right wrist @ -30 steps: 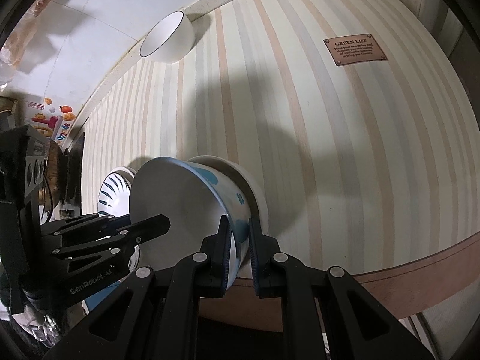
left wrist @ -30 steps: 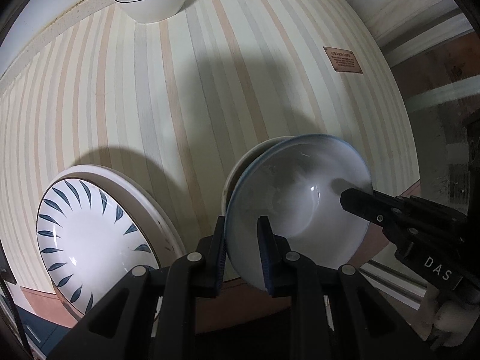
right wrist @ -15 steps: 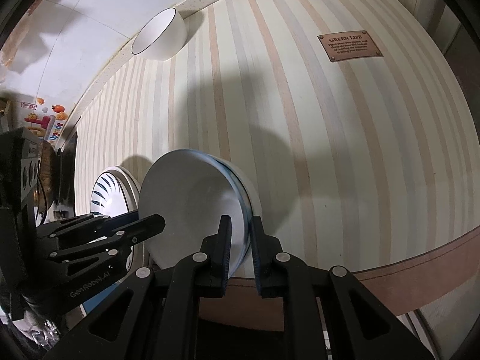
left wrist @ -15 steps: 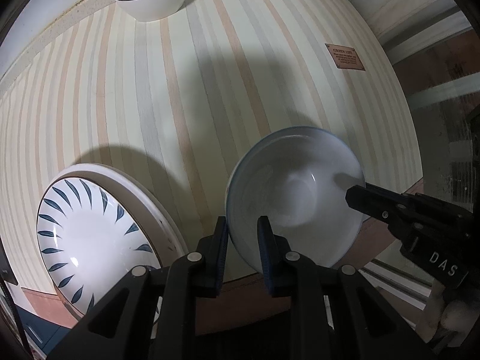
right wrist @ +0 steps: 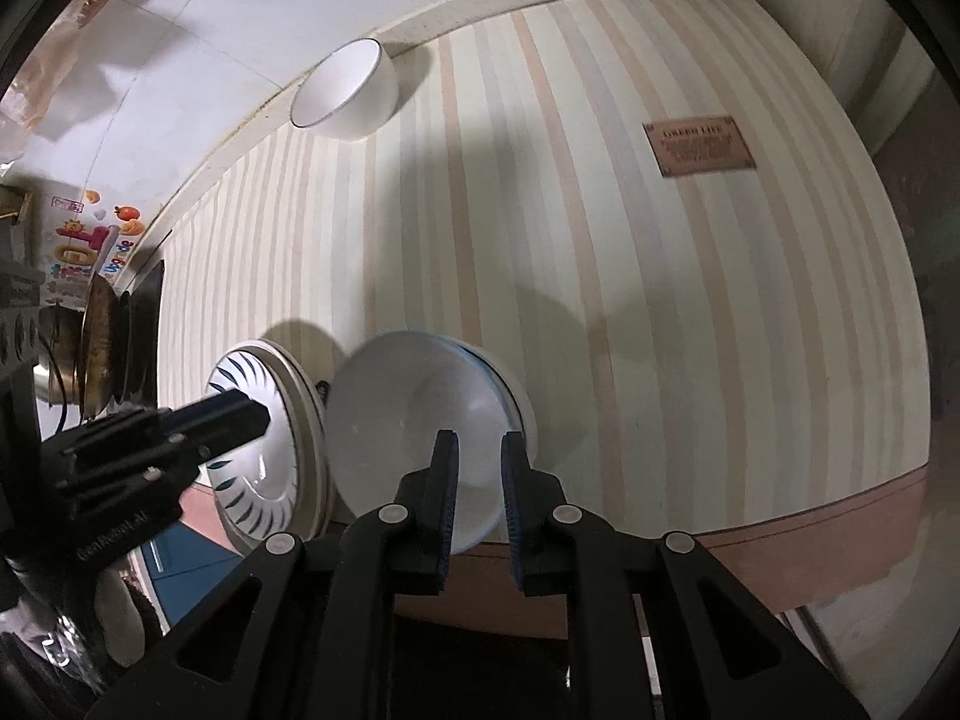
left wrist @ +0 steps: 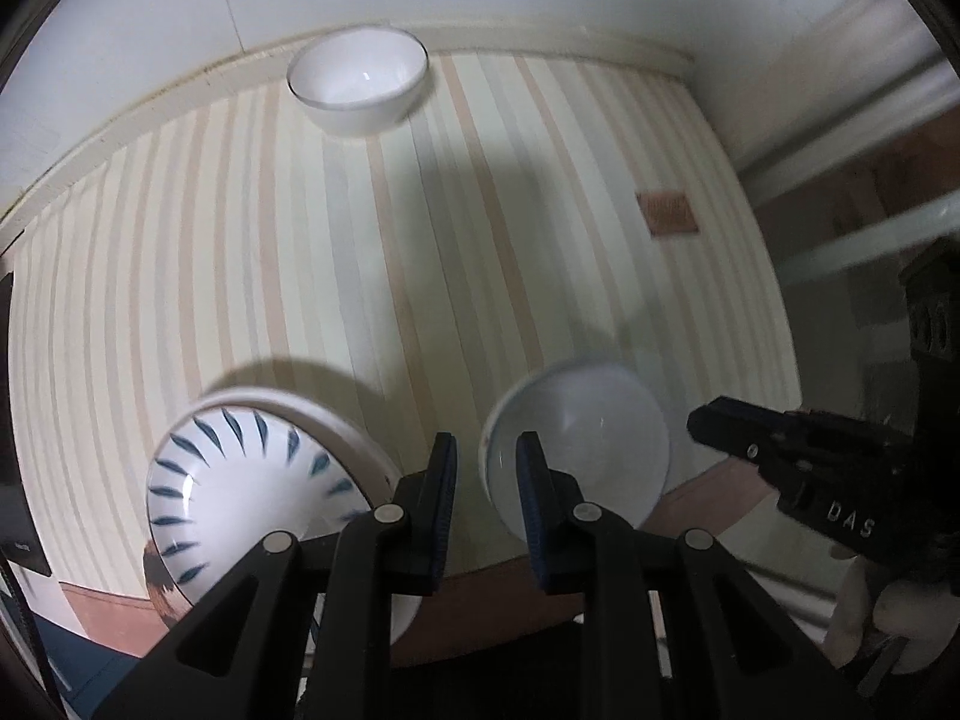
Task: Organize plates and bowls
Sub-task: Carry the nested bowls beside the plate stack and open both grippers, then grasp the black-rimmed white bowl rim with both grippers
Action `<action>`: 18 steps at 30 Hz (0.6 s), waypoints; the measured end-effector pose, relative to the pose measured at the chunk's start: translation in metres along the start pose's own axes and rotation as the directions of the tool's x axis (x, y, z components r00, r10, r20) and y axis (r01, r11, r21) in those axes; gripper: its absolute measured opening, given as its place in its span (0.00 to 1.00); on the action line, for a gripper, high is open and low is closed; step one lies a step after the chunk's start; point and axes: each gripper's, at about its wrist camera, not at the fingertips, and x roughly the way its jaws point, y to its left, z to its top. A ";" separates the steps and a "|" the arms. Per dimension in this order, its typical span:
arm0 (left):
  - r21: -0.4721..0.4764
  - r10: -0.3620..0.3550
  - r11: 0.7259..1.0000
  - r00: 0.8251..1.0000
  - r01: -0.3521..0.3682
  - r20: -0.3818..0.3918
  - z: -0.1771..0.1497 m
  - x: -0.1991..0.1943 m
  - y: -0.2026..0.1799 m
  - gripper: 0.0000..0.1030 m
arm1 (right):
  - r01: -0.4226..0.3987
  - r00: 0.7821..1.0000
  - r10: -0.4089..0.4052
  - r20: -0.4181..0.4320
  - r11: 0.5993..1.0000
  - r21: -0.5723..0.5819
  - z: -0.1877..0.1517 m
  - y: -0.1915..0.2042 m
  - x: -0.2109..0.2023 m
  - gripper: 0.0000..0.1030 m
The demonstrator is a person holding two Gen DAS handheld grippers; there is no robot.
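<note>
A white bowl with a blue rim (left wrist: 576, 450) (right wrist: 414, 420) rests on the striped cloth near the table's front edge, nested in another dish beneath it. My left gripper (left wrist: 485, 504) is open and empty, its fingers straddling the bowl's near left rim without gripping. My right gripper (right wrist: 477, 504) is open over the bowl's near right rim. A plate with blue leaf marks (left wrist: 252, 492) (right wrist: 258, 450) lies on a larger white plate to the left. A white bowl with a dark rim (left wrist: 360, 84) (right wrist: 348, 90) stands at the far edge by the wall.
The striped tablecloth (left wrist: 420, 252) covers the table and carries a brown label (right wrist: 699, 144) at the right. The brown table edge (right wrist: 810, 516) runs along the front. Dark pans and stickers (right wrist: 90, 312) sit at the far left.
Both grippers let go of the blue-rimmed bowl, which now sits level on the dish below. Both have opened and pulled back and up from it.
</note>
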 end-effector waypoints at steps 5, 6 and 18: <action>-0.048 0.006 0.999 0.999 -0.005 0.034 0.039 -0.001 0.023 0.22 | -0.013 0.999 0.013 0.042 1.000 -0.009 0.028 0.015 -0.014 0.43; -0.066 0.000 0.998 0.999 0.002 0.036 0.048 0.000 0.031 0.22 | -0.015 0.998 0.016 0.054 1.000 -0.015 0.041 0.020 -0.015 0.43; -0.262 -0.009 0.965 0.999 0.017 0.032 0.179 0.057 0.132 0.22 | -0.013 0.995 0.013 0.100 1.000 0.001 0.190 0.050 0.047 0.43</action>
